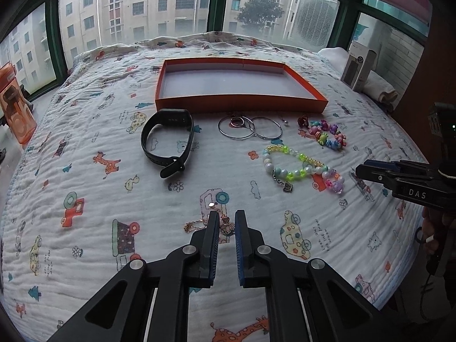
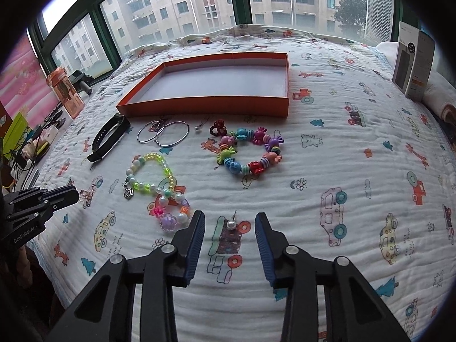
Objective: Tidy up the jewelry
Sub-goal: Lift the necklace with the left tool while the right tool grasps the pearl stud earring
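Observation:
An empty orange tray (image 1: 240,103) (image 2: 205,105) lies on the quilt. In front of it lie a black watch band (image 1: 166,139) (image 2: 107,139), silver hoops (image 1: 249,128) (image 2: 164,133), a candy-bead bracelet (image 1: 327,135) (image 2: 250,151) and a green and pearl bead bracelet (image 1: 299,168) (image 2: 156,182). My left gripper (image 1: 227,216) is narrowly open around a rose-gold chain (image 1: 199,225), its tips touching the quilt. My right gripper (image 2: 230,216) is open wide, with a pearl earring (image 2: 231,224) lying between its fingers.
The patterned quilt (image 1: 85,171) covers the whole surface. A white and black box (image 2: 413,59) stands at the far right. An orange bottle (image 2: 64,91) and cables sit on the left sill. Windows run behind.

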Motion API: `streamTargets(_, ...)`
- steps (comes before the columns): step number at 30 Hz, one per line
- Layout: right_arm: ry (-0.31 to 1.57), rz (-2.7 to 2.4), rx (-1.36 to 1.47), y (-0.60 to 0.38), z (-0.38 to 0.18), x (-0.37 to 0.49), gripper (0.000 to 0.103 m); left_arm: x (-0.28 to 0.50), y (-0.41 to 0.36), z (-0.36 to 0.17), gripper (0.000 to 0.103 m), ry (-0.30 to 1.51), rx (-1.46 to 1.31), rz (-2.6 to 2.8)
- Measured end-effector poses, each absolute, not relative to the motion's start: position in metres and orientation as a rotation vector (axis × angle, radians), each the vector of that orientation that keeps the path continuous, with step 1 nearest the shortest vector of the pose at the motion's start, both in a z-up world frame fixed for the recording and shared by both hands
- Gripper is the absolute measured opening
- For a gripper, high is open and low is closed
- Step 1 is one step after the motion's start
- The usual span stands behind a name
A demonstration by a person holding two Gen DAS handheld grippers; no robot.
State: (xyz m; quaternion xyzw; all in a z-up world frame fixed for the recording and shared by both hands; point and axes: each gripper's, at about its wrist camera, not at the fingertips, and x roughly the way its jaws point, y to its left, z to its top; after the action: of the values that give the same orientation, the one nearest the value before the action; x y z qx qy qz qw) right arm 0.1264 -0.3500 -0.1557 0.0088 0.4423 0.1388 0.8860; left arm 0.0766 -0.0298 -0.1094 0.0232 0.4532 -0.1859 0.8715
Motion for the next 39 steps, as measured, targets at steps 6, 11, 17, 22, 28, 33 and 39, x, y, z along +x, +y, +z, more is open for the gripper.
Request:
streamTargets(6, 0.943, 0.333, -0.021, -0.349, -0.157, 0.128, 0.039, 0.08, -0.027, -0.11, 0.011, 0.951, 0.041, -0.382)
streamTargets(11, 0.974, 0.347, -0.014, -0.348, -0.161, 0.128, 0.039, 0.084, -0.027, -0.114, 0.011, 0.961, 0.03, -0.38)
streamTargets(17, 0.991, 0.363, 0.091, -0.344, -0.161, 0.129, 0.039, 0.083, -0.031, -0.118, 0.011, 0.966, 0.039, -0.379)
streamTargets(22, 0.977, 0.365, 0.099, -0.342, -0.16, 0.128, 0.039, 0.083, -0.029, -0.118, 0.011, 0.965, 0.039, -0.372)
streamTargets(28, 0.952, 0.371, -0.022, -0.346, -0.159, 0.129, 0.039, 0.084, -0.026, -0.118, 0.011, 0.966, 0.032, -0.367)
streamTargets(33, 0.96, 0.467, -0.117, -0.347, -0.16, 0.132, 0.039, 0.083, -0.027, -0.118, 0.011, 0.97, 0.036, -0.366)
streamTargets(39, 0.953, 0.588, -0.22, -0.347, -0.16, 0.137, 0.039, 0.084, -0.028, -0.117, 0.011, 0.975, 0.03, -0.352)
